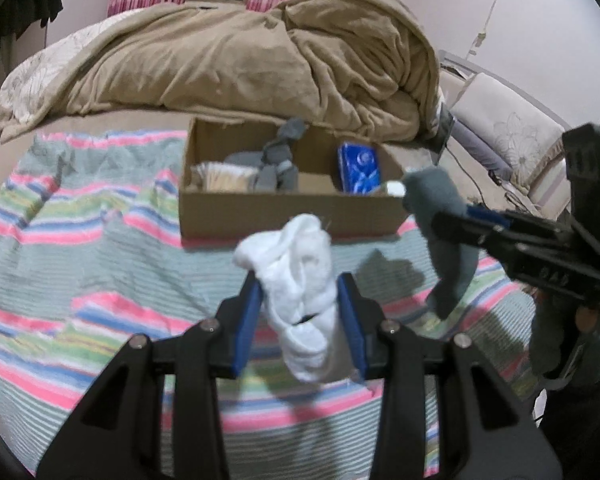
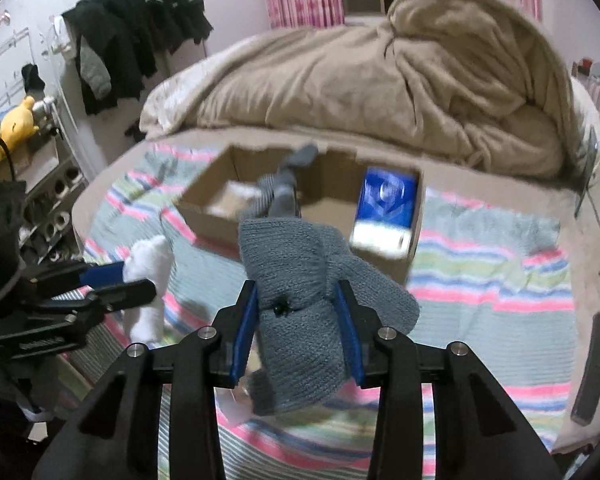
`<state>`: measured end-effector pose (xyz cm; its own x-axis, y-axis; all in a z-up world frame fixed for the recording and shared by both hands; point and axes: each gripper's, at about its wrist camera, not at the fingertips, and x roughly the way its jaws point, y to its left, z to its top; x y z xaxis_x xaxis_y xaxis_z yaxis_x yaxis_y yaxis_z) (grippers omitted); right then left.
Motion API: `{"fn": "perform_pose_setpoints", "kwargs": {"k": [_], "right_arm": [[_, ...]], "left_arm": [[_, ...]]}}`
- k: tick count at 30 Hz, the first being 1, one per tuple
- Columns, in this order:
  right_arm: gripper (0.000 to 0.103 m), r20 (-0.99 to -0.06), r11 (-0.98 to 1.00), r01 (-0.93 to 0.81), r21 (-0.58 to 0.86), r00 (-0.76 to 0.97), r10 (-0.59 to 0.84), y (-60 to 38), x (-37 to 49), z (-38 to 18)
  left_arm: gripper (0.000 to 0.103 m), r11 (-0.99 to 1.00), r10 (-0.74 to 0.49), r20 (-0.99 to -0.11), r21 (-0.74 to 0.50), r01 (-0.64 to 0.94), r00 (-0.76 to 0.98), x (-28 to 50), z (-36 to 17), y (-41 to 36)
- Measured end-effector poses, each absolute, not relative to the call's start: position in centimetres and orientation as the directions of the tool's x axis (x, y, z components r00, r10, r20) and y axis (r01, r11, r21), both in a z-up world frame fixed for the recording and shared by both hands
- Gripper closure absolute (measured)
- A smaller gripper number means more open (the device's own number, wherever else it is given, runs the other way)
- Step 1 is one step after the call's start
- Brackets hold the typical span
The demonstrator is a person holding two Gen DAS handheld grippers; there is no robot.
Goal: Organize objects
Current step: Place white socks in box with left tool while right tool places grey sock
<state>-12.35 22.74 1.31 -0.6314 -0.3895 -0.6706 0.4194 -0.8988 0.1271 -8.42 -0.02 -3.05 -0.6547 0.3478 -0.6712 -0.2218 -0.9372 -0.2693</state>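
1. On the bed, over the pink, green and blue striped cotton sheet (image 1: 79,240), the left gripper (image 1: 300,304) is clamped on a bundled white cotton sock (image 1: 300,280), held clear of the sheet, short of the box.
2. Ahead sits the open brown cardboard box (image 1: 283,210), near the heaped tan fleece blanket (image 1: 259,52). From left to right it holds a pale packet of wooden sticks (image 1: 223,178), a few grey socks (image 1: 277,160) draped over a divider, and a blue printed carton (image 1: 358,168); like seems grouped with like.
3. To the right, the right gripper (image 2: 297,312) is shut on a rolled grey knitted sock (image 2: 300,280), raised beside the box's near corner, probably bound for the grey pile.
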Motion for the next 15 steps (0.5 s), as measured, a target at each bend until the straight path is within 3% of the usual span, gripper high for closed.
{"fn": "perform_pose_setpoints", "kwargs": {"k": [15], "right_arm": [[0.063, -0.622, -0.893, 0.436, 0.111, -0.67, -0.405, 22.0, -17.0, 5.3]], "left_arm": [[0.063, -0.946, 0.325, -0.62, -0.194, -0.261, -0.715, -13.0, 0.7, -0.9]]}}
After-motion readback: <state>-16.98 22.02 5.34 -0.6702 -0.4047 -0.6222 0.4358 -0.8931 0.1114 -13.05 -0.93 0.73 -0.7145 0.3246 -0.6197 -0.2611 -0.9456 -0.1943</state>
